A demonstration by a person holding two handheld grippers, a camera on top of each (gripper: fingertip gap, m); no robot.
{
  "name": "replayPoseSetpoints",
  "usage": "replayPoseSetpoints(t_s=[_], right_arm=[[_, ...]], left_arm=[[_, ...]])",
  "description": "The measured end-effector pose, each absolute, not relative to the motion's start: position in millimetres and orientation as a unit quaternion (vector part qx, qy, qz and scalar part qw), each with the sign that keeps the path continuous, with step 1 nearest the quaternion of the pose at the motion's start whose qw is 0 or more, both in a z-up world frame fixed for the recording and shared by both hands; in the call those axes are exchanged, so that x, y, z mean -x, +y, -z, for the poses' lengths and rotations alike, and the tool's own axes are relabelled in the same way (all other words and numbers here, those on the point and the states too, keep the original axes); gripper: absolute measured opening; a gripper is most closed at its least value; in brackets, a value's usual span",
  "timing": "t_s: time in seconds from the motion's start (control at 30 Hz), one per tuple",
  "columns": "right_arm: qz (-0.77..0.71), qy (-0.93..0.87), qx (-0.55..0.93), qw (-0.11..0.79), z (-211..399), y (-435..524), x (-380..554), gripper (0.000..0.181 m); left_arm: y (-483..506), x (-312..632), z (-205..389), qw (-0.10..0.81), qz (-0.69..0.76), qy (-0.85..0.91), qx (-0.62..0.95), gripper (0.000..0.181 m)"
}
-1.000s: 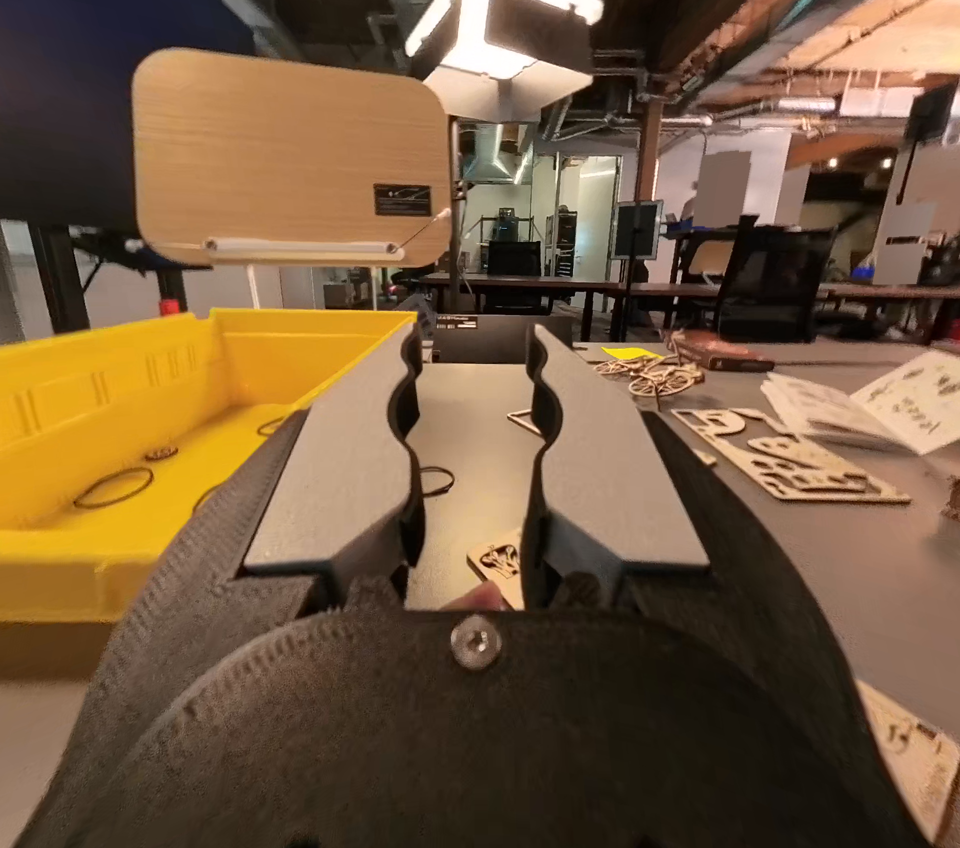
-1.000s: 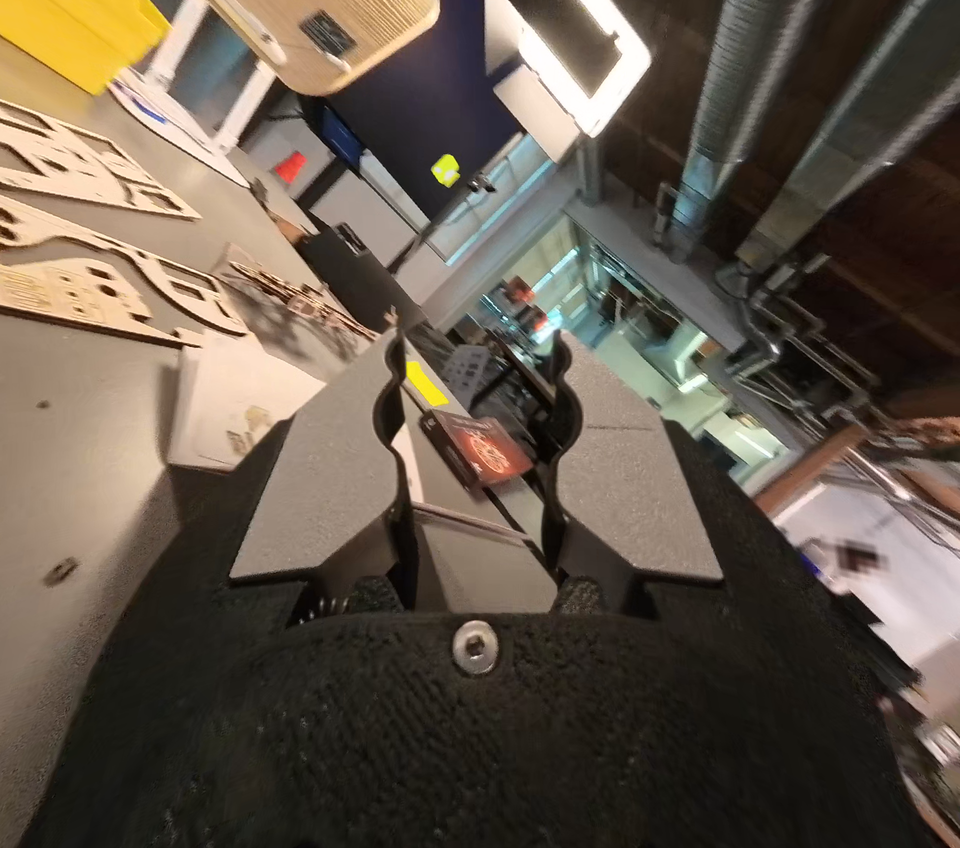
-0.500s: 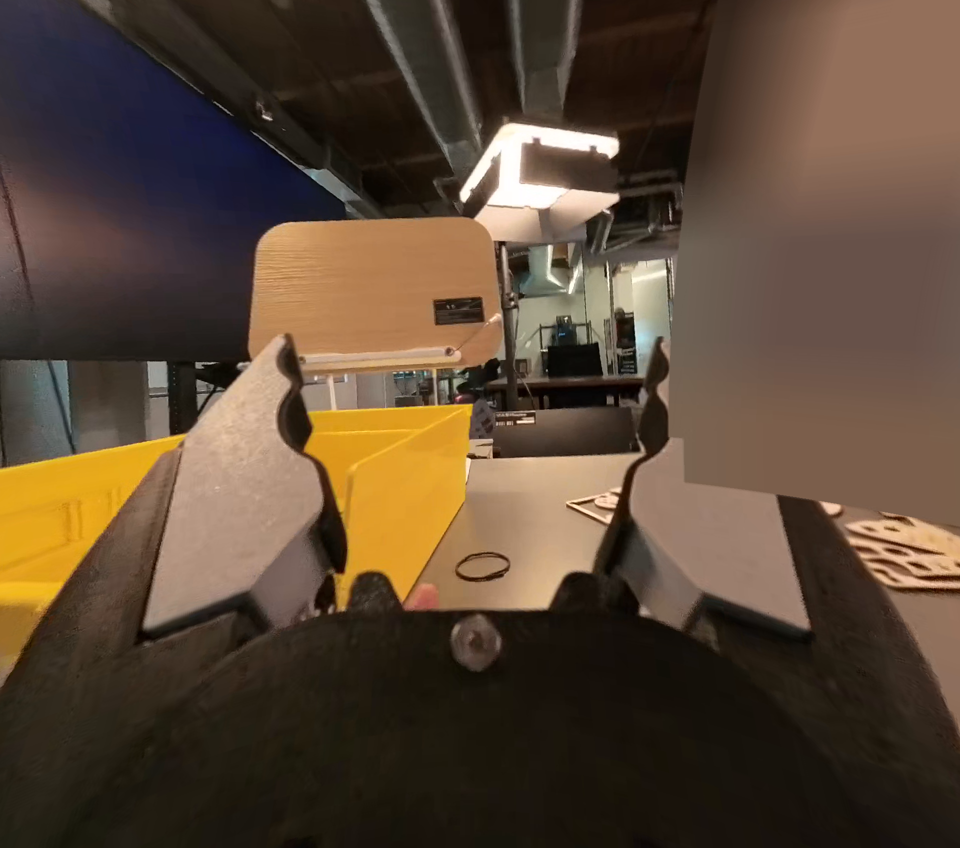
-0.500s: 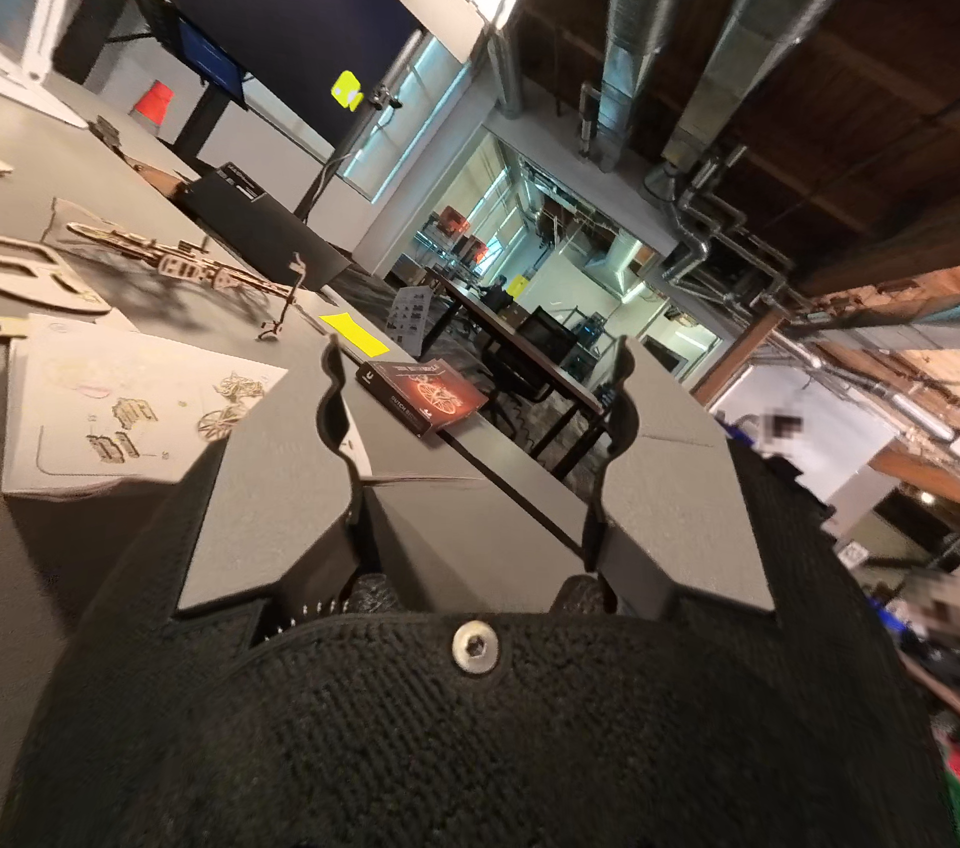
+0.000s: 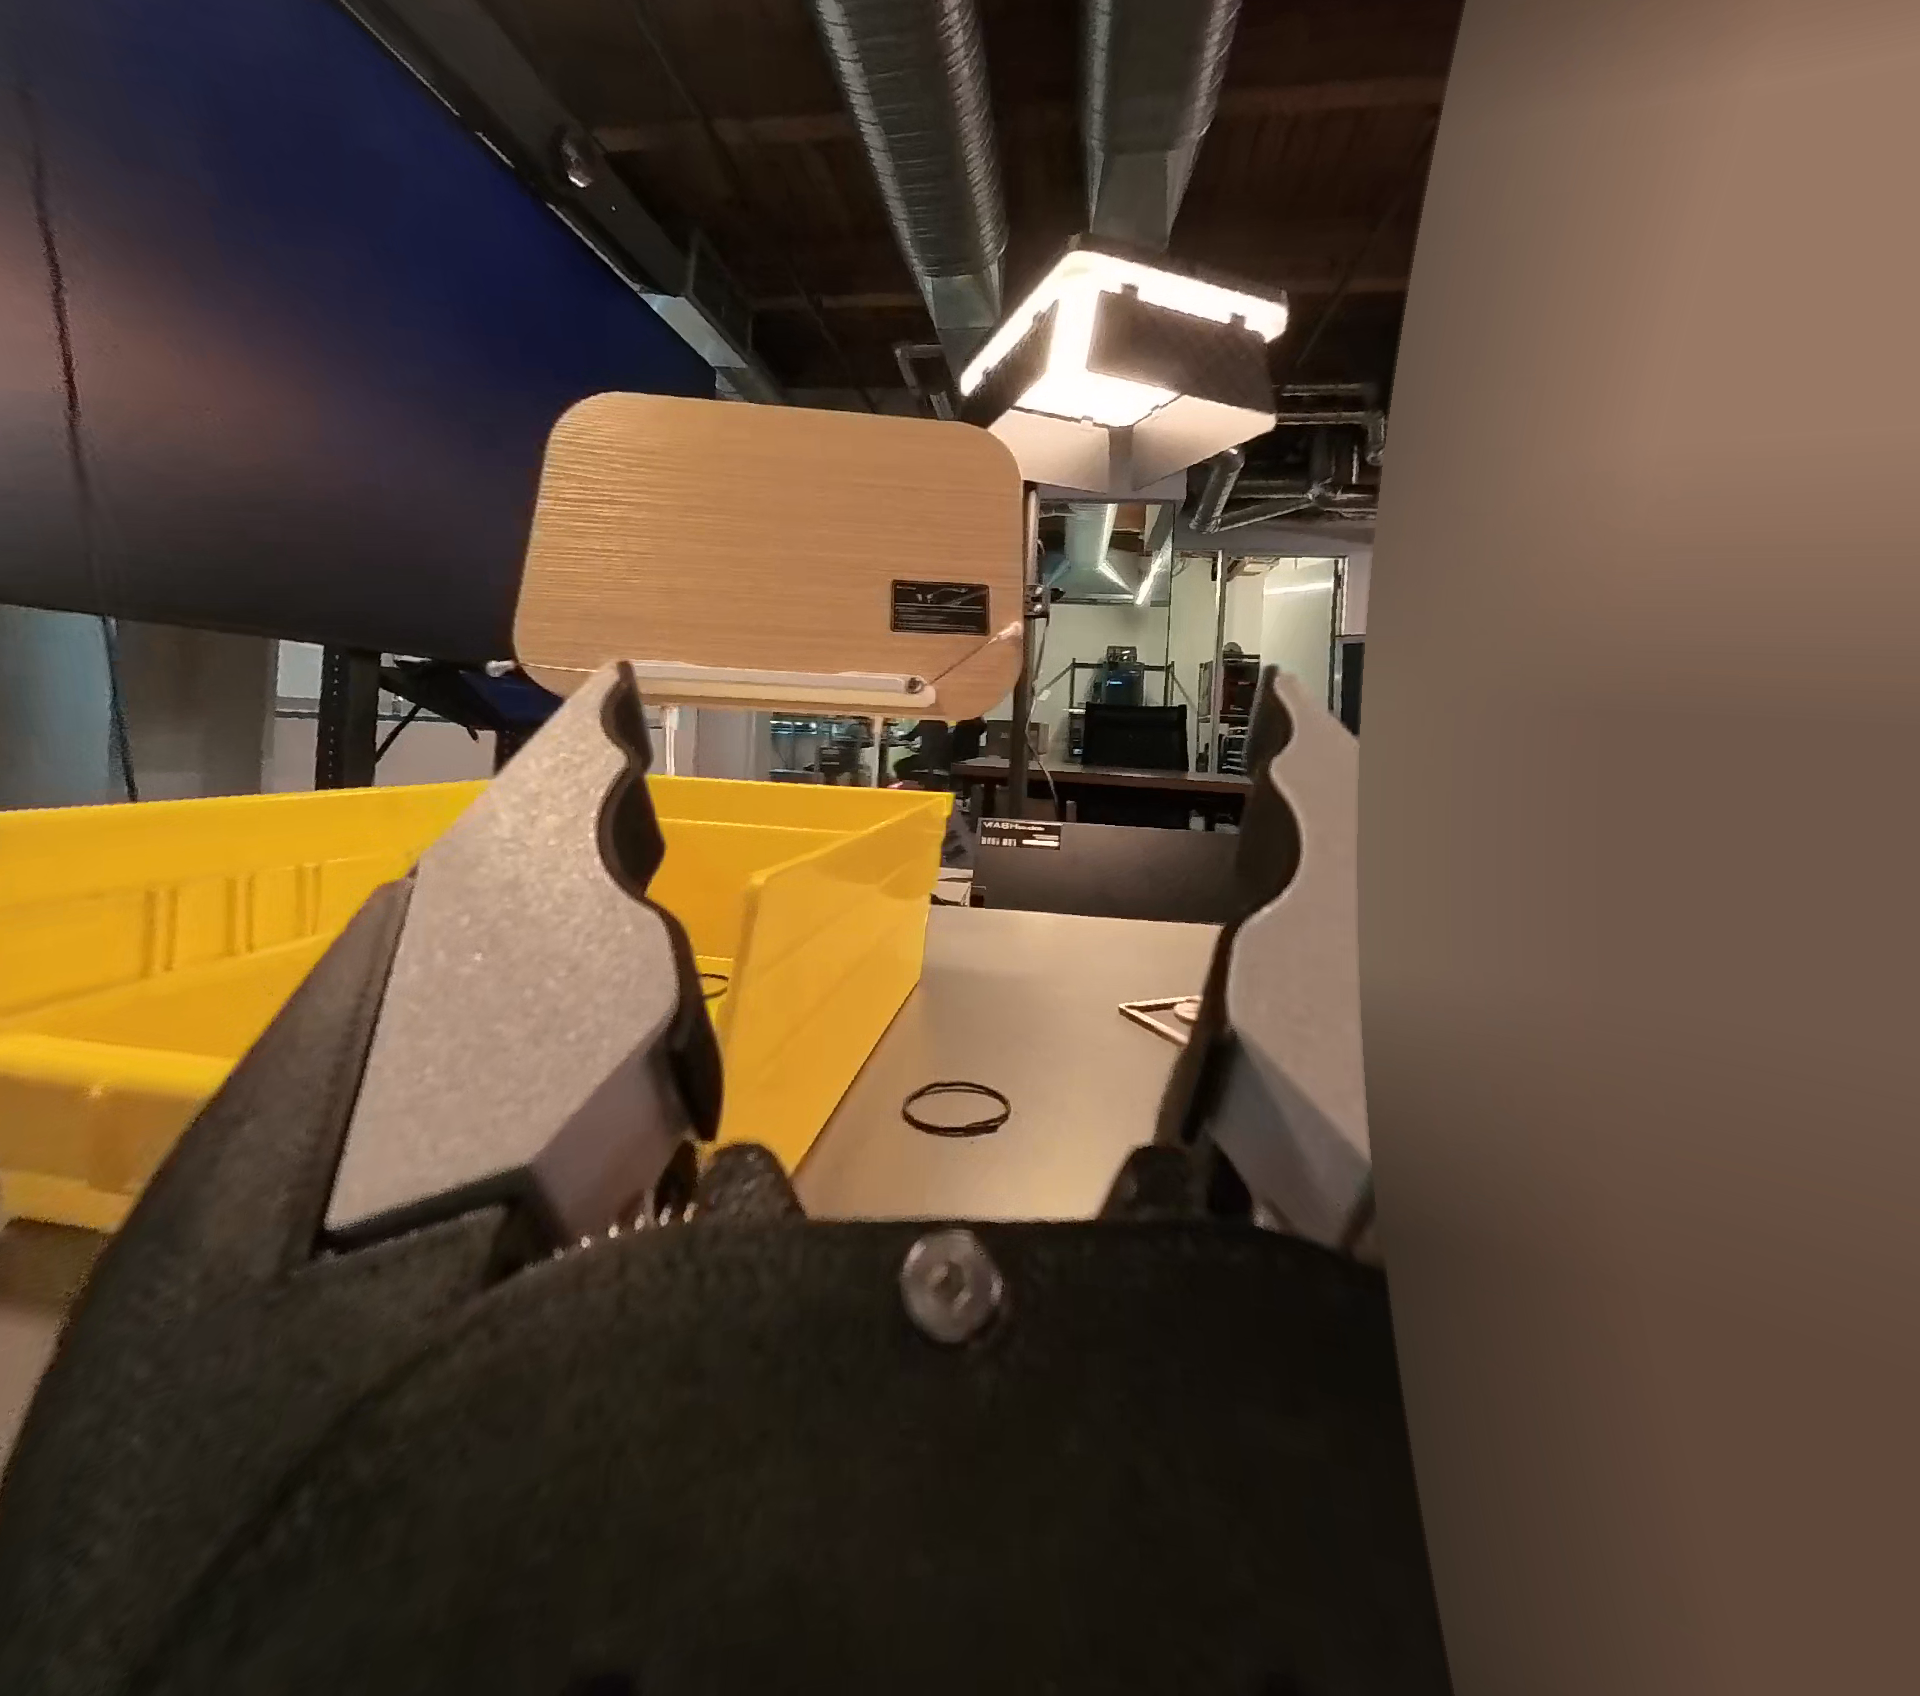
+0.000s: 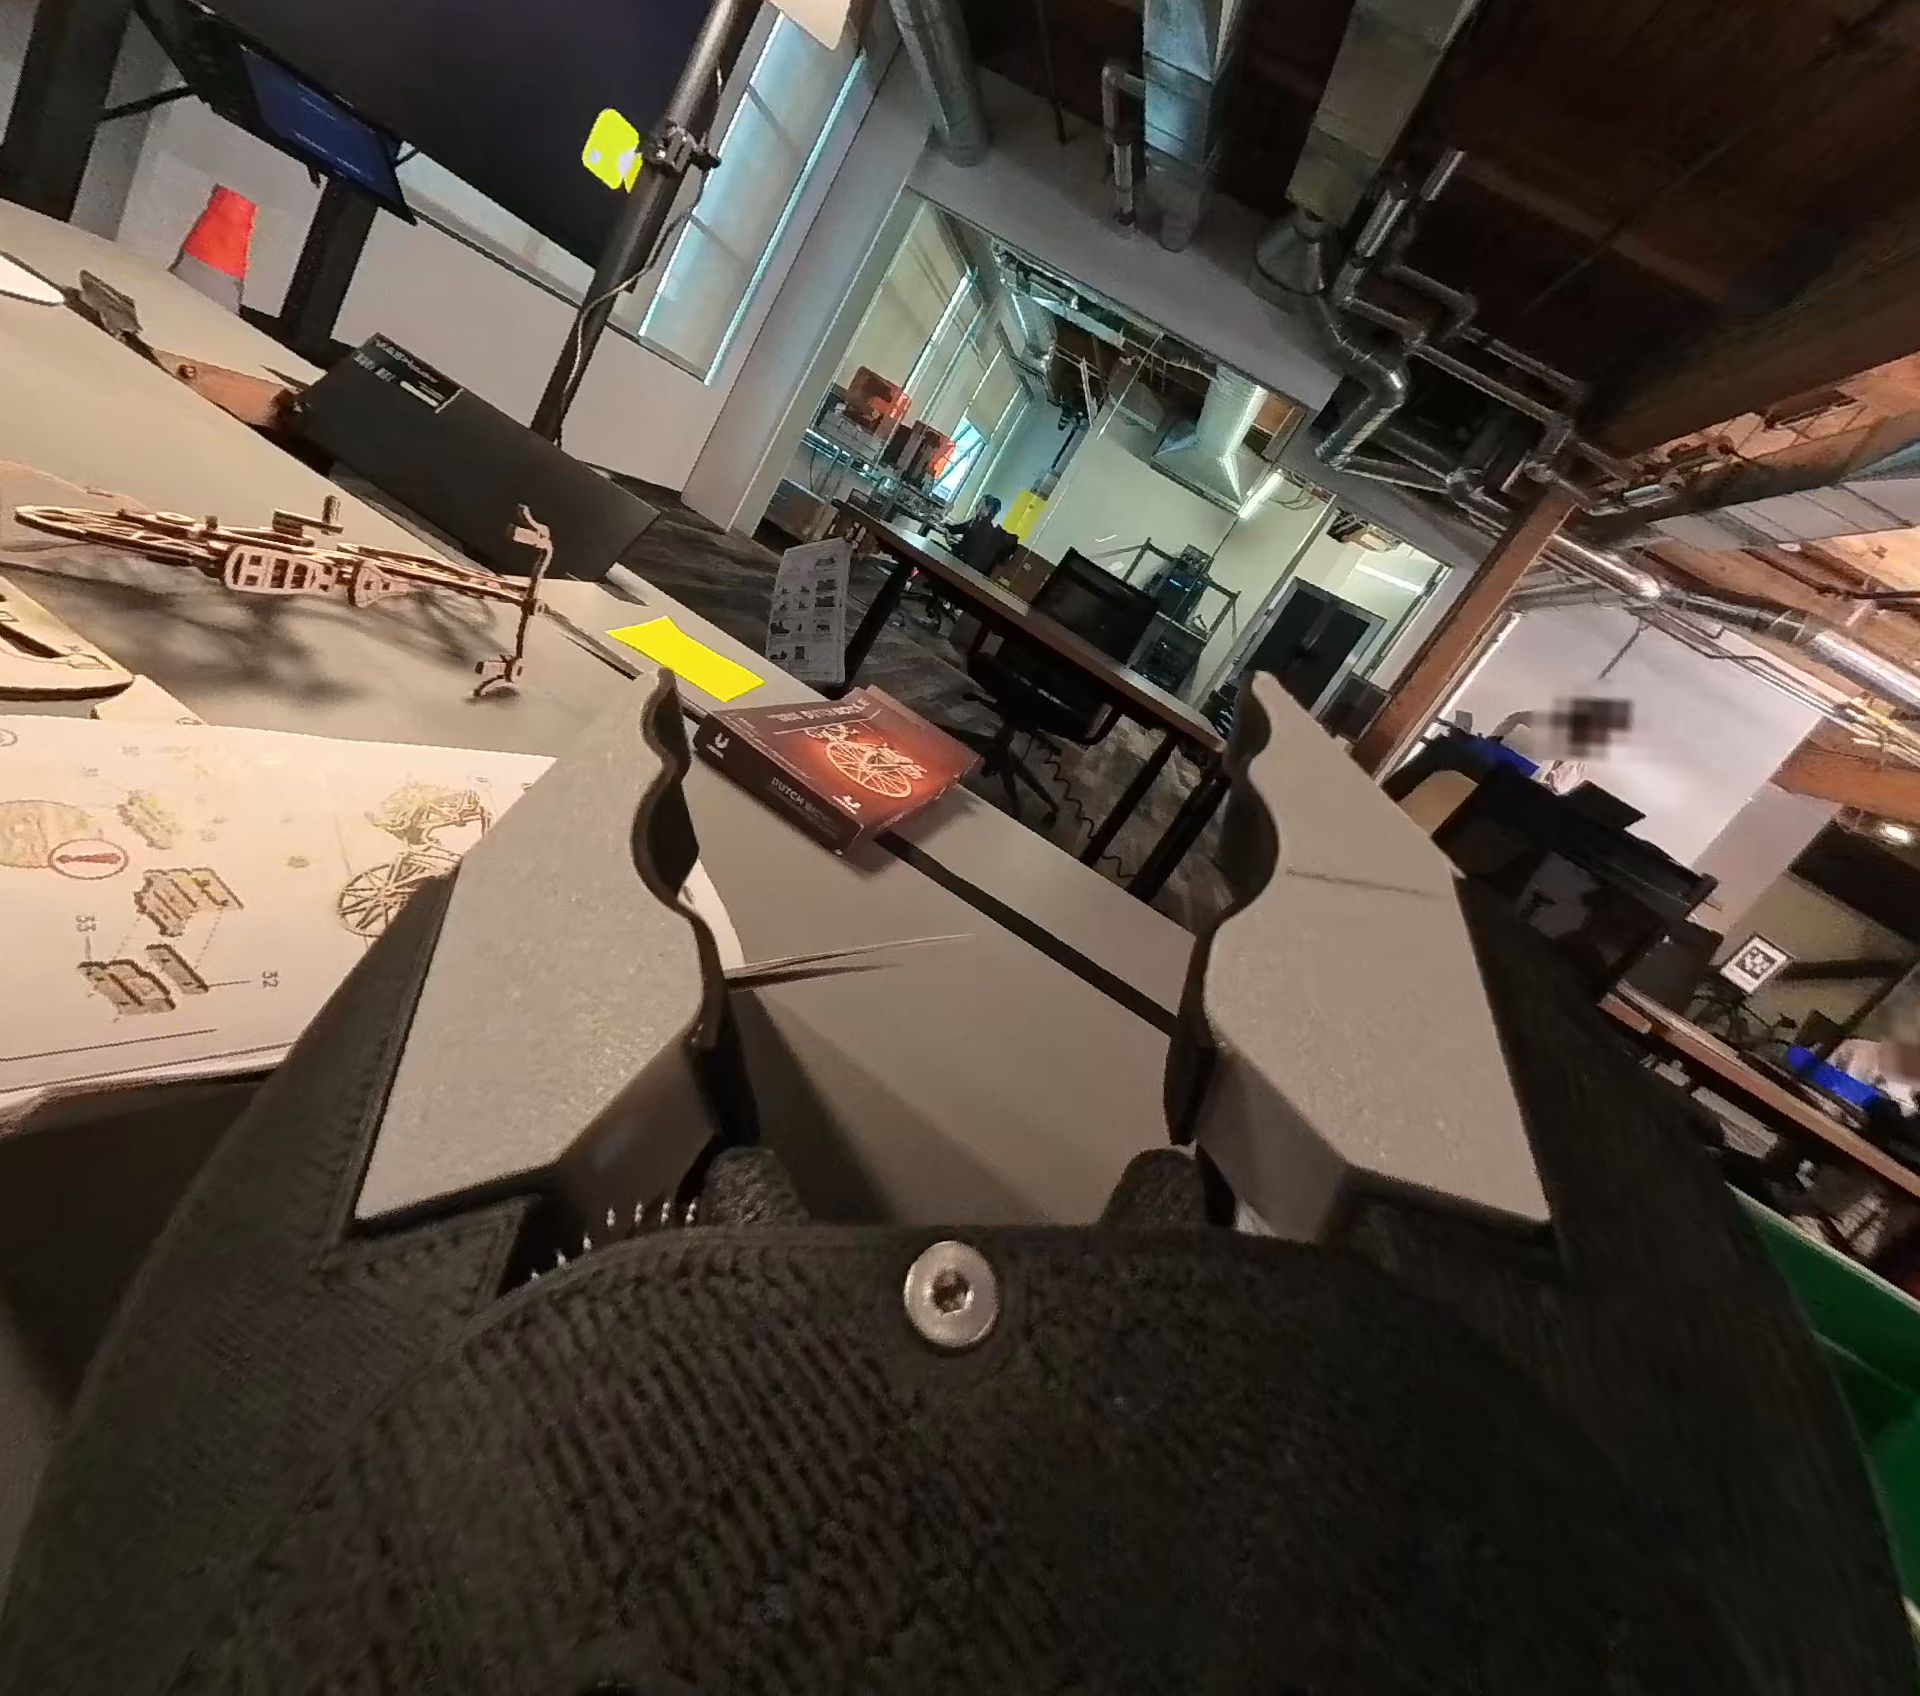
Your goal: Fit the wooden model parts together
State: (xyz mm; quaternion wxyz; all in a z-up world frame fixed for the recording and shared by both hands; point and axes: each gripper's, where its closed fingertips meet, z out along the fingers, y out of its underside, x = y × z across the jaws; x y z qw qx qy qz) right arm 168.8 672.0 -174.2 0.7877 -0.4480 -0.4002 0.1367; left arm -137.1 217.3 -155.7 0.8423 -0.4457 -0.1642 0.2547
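Observation:
My left gripper (image 5: pixel 951 701) is open and empty, tilted up above the grey table (image 5: pixel 1049 992). A corner of a wooden part (image 5: pixel 1158 1012) shows by its right finger. A large blurred patch hides the right side of that view. My right gripper (image 6: pixel 951 701) is open and empty, also tilted up. A partly built wooden bicycle model (image 6: pixel 281 566) lies on the table at the far left of the right wrist view, beyond an open instruction booklet (image 6: pixel 208 877). A piece of a wooden sheet (image 6: pixel 42 659) shows at the left edge.
A yellow bin (image 5: pixel 312 898) with dividers stands left of the left gripper. A black rubber band (image 5: pixel 956 1108) lies on the table ahead. A wood-grain board on a stand (image 5: pixel 769 545) rises behind. A dark red box (image 6: pixel 842 763) and a yellow note (image 6: pixel 686 659) lie near the table's far edge.
Both grippers have opened wider and tilted upward. The left gripper lifted away from the small wooden piece that lay between its fingers. The right view swung past the wooden sheets to the booklet.

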Motion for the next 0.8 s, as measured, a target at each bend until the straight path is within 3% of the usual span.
replayPoseSetpoints(t_s=[0.03,0.8], right_arm=[[-0.136,-0.403,0.449,0.786,175,672,-168,0.102],[-0.142,-0.400,0.452,0.784,176,674,-165,0.099]], left_arm=[[216,138,156,0.846,-0.245,-0.168,0.444,0.111],[207,149,158,0.847,-0.221,-0.214,0.434,0.105]])
